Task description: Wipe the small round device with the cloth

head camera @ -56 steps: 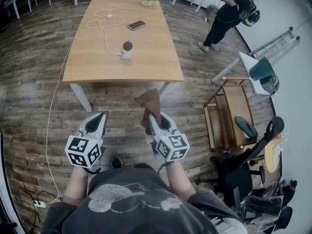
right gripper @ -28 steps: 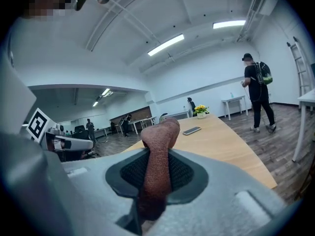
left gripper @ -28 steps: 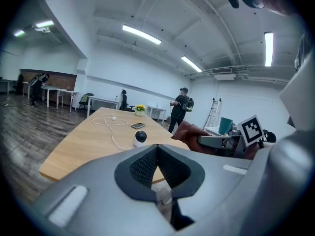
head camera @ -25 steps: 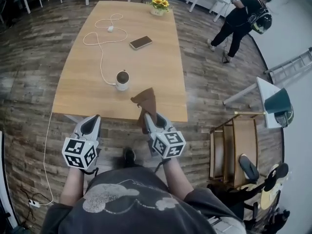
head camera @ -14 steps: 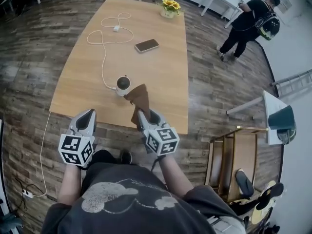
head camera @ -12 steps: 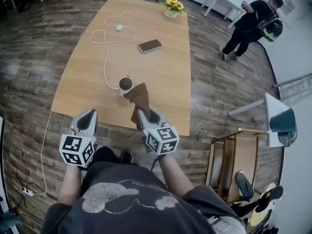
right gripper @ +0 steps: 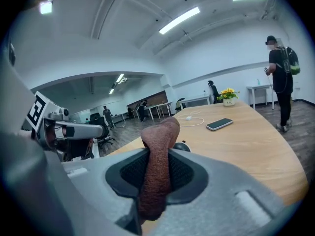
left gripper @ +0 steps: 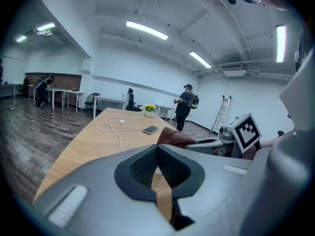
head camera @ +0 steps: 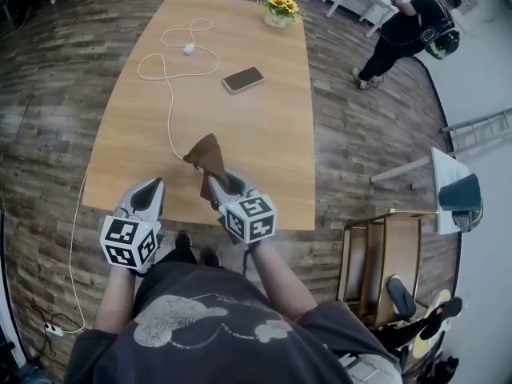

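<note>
At the near edge of a long wooden table [head camera: 264, 142], we hold two grippers side by side in the lower centre of the head view. Our right gripper [head camera: 214, 184] pinches a brown cloth [head camera: 206, 152] between its jaws, and the cloth rises from them in a folded peak over the tabletop. In the right gripper view the small round device [right gripper: 183, 146] shows as a dark dome just behind the cloth, at the centre of the frame. We cannot tell whether cloth and device touch, and in the head view the cloth hides the device. Our left gripper [head camera: 150, 189], at lower left of the head view, hovers at the table's near edge with its jaws pressed together on nothing. A white cable [head camera: 170, 94] runs in loops from beside the cloth toward the table's upper left. A dark phone [head camera: 242, 79] lies at upper centre, and a pot of yellow flowers [head camera: 278, 8] stands at the far end. At upper right a person in dark clothes [head camera: 404, 22] stands on the wood floor [head camera: 48, 118].
</note>
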A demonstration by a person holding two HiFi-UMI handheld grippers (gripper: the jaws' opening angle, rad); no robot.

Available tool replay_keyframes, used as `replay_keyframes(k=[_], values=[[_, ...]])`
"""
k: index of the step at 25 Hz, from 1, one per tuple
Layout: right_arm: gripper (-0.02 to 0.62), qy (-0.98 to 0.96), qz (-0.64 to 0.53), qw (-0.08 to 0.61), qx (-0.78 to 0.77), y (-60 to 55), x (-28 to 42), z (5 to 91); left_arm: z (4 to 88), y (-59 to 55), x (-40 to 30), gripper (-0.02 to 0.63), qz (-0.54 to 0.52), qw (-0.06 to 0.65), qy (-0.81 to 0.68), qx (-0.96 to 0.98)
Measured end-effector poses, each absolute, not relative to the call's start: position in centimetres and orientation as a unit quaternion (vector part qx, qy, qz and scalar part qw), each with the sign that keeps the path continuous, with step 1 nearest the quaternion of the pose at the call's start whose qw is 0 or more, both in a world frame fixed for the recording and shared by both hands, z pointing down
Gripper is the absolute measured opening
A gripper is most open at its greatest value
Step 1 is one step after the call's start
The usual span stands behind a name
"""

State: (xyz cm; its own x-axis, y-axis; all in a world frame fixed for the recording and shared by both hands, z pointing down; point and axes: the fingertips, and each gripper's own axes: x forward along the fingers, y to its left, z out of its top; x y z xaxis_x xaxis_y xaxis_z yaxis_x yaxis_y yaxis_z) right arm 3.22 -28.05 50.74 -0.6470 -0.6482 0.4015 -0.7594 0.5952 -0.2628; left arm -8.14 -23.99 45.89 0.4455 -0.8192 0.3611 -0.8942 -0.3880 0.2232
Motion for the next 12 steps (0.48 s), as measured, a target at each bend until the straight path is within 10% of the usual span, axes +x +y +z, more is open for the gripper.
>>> replay_keyframes(k=[12], values=[[0.075, -0.822, 0.259, 0.166, 0.479, -30.8, 6.8, 54.3, 47.6, -28.3, -9.3, 0.018, 0.097, 0.217, -0.482, 0.843]])
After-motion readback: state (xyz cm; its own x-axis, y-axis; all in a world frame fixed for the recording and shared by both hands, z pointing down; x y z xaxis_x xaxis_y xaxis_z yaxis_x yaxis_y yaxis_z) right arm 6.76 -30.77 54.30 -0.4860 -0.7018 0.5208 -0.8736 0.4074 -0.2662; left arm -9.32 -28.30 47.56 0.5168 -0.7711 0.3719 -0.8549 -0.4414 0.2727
